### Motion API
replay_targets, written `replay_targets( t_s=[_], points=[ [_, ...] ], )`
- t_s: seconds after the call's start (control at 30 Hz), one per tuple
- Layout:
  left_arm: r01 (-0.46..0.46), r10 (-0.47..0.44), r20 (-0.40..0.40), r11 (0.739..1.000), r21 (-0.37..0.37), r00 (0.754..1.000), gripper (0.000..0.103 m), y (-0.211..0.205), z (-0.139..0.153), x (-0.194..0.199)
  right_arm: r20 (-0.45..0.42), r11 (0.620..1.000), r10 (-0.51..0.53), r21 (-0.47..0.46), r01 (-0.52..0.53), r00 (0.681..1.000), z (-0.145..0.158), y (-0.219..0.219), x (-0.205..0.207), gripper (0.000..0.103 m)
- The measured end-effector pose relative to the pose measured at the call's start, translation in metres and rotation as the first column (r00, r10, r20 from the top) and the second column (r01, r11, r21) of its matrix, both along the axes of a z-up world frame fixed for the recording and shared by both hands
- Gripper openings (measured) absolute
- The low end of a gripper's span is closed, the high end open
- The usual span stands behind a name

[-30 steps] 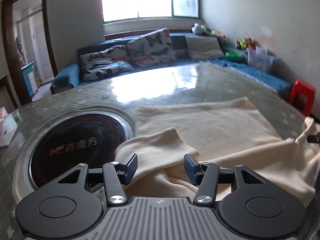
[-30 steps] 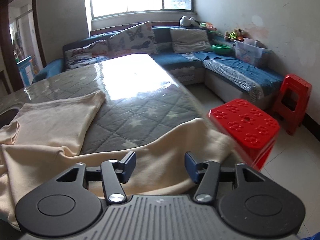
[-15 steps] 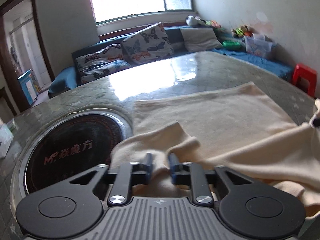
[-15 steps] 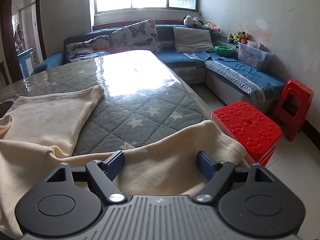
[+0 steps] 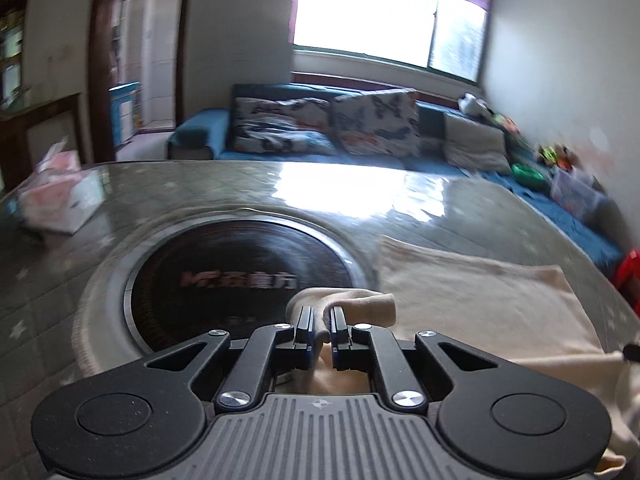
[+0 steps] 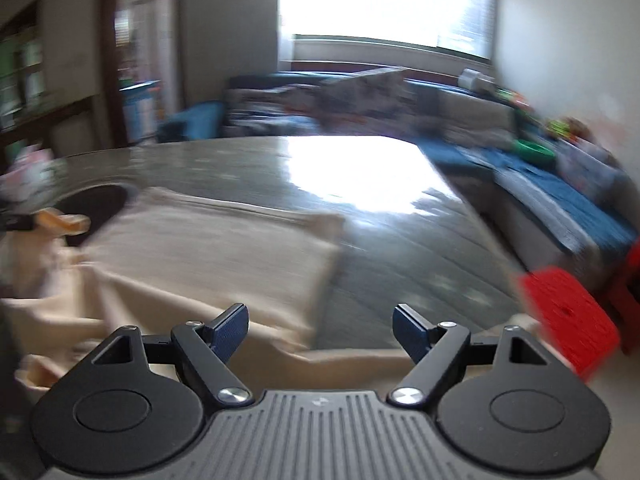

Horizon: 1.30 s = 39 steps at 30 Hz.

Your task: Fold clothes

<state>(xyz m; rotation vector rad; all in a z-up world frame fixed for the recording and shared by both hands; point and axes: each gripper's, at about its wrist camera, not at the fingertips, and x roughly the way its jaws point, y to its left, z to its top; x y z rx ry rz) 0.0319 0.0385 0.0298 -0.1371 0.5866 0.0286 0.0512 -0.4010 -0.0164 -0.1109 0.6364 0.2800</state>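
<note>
A cream garment (image 5: pixel 472 292) lies spread on the grey quilted table (image 5: pixel 360 196). My left gripper (image 5: pixel 321 314) is shut on a bunched fold of it, and a rolled end of cloth sticks out past the fingertips, above the edge of the black round hob (image 5: pixel 240 276). In the right wrist view the garment (image 6: pixel 208 256) covers the left half of the table, and its near edge runs under my right gripper (image 6: pixel 320 324). That gripper is open, and nothing is pinched between its blue pads (image 6: pixel 230 326). The picture is blurred.
A tissue box (image 5: pixel 60 196) sits on the table's far left. A blue sofa (image 5: pixel 320 132) with patterned cushions runs under the window and along the right wall. A red stool (image 6: pixel 568 316) stands on the floor beside the table's right edge.
My left gripper closed on the cream fold and carried it left and slightly up, towards the hob. My right gripper opened wider and swung left over the garment's near edge.
</note>
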Motion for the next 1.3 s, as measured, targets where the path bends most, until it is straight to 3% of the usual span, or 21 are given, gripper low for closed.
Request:
replay_targets(
  t_s=[0.1, 0.2, 0.4, 0.5, 0.73, 0.83, 0.9, 0.97, 1.1, 1.23, 1.3],
  points=[
    [-0.042, 0.043, 0.012, 0.999, -0.019, 0.999, 0.008, 0.015, 0.004, -0.01, 0.004, 0.988, 0.155, -0.006, -0.155, 0.988, 0.006, 0.038, -0.002, 0.081],
    [-0.073, 0.074, 0.013, 0.997, -0.039, 0.997, 0.008, 0.028, 0.005, -0.017, 0.004, 0.951, 0.308, -0.018, -0.308, 0.951, 0.009, 0.074, -0.008, 0.08],
    [-0.112, 0.112, 0.0, 0.992, -0.06, 0.994, 0.008, 0.04, 0.0, -0.022, -0.018, 0.829, 0.551, -0.106, -0.55, 0.834, 0.002, 0.146, -0.026, 0.07],
    [-0.126, 0.126, -0.005, 0.989, -0.075, 0.992, 0.008, 0.046, -0.002, -0.023, -0.034, 0.801, 0.584, -0.137, -0.583, 0.811, -0.006, 0.164, -0.03, 0.059],
    [-0.148, 0.149, 0.002, 0.984, -0.096, 0.989, 0.008, 0.054, -0.002, -0.026, -0.054, 0.768, 0.624, -0.145, -0.624, 0.78, -0.012, 0.172, -0.046, 0.047],
    [-0.154, 0.156, 0.014, 0.983, -0.102, 0.988, 0.008, 0.056, 0.003, -0.028, -0.063, 0.766, 0.619, -0.17, -0.62, 0.783, -0.019, 0.176, -0.048, 0.032],
    [-0.159, 0.163, 0.025, 0.982, -0.106, 0.986, 0.008, 0.058, 0.008, -0.031, -0.067, 0.769, 0.62, -0.15, -0.622, 0.782, -0.021, 0.175, -0.047, 0.019],
    [-0.163, 0.168, 0.04, 0.98, -0.111, 0.985, 0.008, 0.06, 0.014, -0.036, -0.065, 0.767, 0.626, -0.128, -0.629, 0.777, -0.019, 0.173, -0.047, 0.011],
    [-0.176, 0.185, 0.075, 0.978, -0.115, 0.98, 0.008, 0.066, 0.023, -0.052, -0.074, 0.731, 0.674, -0.079, -0.678, 0.735, -0.013, 0.169, -0.054, 0.009],
    [-0.22, 0.225, 0.035, 0.97, -0.106, 0.974, 0.008, 0.078, 0.011, -0.065, -0.098, 0.69, 0.717, -0.036, -0.723, 0.69, -0.014, 0.167, -0.062, 0.009],
    [-0.244, 0.246, 0.006, 0.964, -0.102, 0.969, 0.008, 0.084, 0.003, -0.071, -0.115, 0.678, 0.729, -0.023, -0.735, 0.675, -0.018, 0.167, -0.067, 0.014]
  ],
)
